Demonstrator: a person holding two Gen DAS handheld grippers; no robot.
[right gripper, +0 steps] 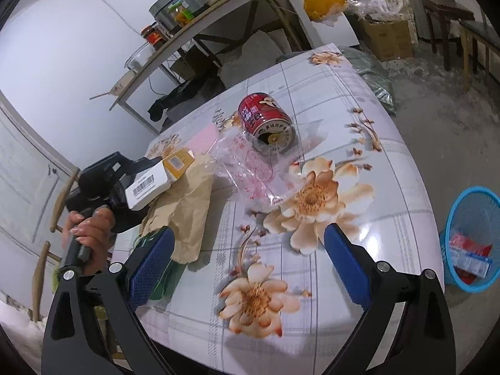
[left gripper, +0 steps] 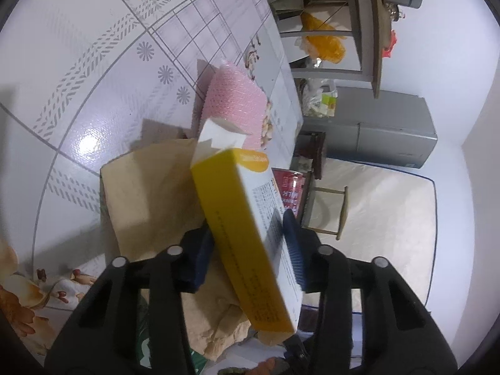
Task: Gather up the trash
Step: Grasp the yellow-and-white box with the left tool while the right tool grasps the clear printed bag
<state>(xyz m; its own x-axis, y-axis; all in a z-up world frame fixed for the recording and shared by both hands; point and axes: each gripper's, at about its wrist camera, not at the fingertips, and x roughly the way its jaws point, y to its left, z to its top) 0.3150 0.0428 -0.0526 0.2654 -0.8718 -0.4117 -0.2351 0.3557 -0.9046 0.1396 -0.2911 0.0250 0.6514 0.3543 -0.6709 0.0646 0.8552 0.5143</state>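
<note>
The yellow box (left gripper: 247, 215) hides most of the red can (left gripper: 289, 187) at the table's far edge. Its small print is blurred. The brown paper (left gripper: 150, 187) runs out of sight beneath the left gripper (left gripper: 248, 247).

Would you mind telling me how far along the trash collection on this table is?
Done: the blue basket on the floor already holds some wrappers. In hand: the left gripper has closed on the yellow-and-white carton; the right gripper is open and empty. Left on the table: the red can on its side, the clear plastic bag, the brown paper bag and the pink foam piece.
</note>
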